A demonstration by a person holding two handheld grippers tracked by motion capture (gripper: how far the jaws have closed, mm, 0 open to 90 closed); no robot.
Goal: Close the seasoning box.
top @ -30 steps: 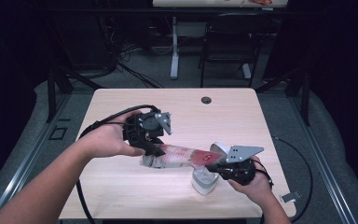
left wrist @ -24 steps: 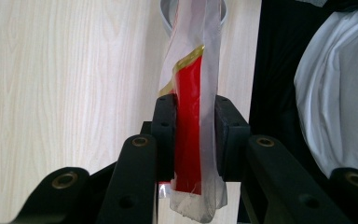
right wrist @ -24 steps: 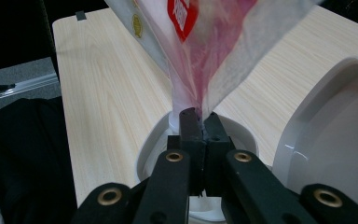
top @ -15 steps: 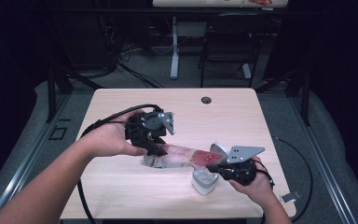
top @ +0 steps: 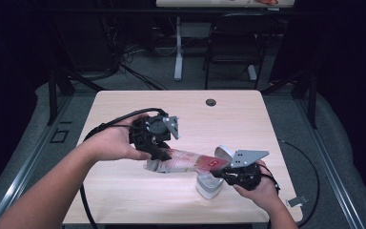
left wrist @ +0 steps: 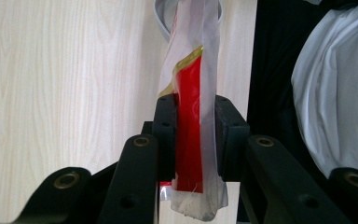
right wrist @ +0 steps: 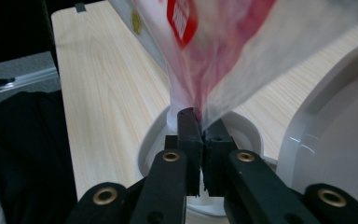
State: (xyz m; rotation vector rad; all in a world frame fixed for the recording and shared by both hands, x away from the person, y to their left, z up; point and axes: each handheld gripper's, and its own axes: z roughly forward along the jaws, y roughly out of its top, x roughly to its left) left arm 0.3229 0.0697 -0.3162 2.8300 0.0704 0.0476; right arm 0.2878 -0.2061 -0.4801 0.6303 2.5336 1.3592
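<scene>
A clear plastic pouch (top: 186,161) with red print hangs stretched between the two hand-held grippers above the pale wooden worktop (top: 248,119). The left hand-held gripper (top: 159,153) pinches one end of it: in the left gripper view the pouch (left wrist: 191,116) stands edge-on between the two black pads, which press on its sides, with a crumpled clear end sticking out toward the camera and the rest running away from the jaws. A gold line edges the red panel just beyond the pads.

The right hand-held gripper (top: 221,172) grips the other end. In the right gripper view its jaws are nearly together, with only a thin slit between them, and the narrowed corner of the pouch (right wrist: 205,56) runs down into that slit; the film there is blurred, and a red label shows higher up. These jaws have just been opening slightly, with the pouch's corner between them.

Right under the right hand-held gripper's jaws stands a small white container (top: 208,186) with its hinged lid (top: 224,153) flipped up beside the jaws. In the right gripper view the container's round rim (right wrist: 151,140) lies directly below the pinched corner, and the raised lid (right wrist: 331,126) fills the side to the right of the jaws.

A black cable (top: 109,125) loops back from the left hand-held gripper. A dark round grommet (top: 211,102) sits in the worktop well beyond both grippers.
</scene>
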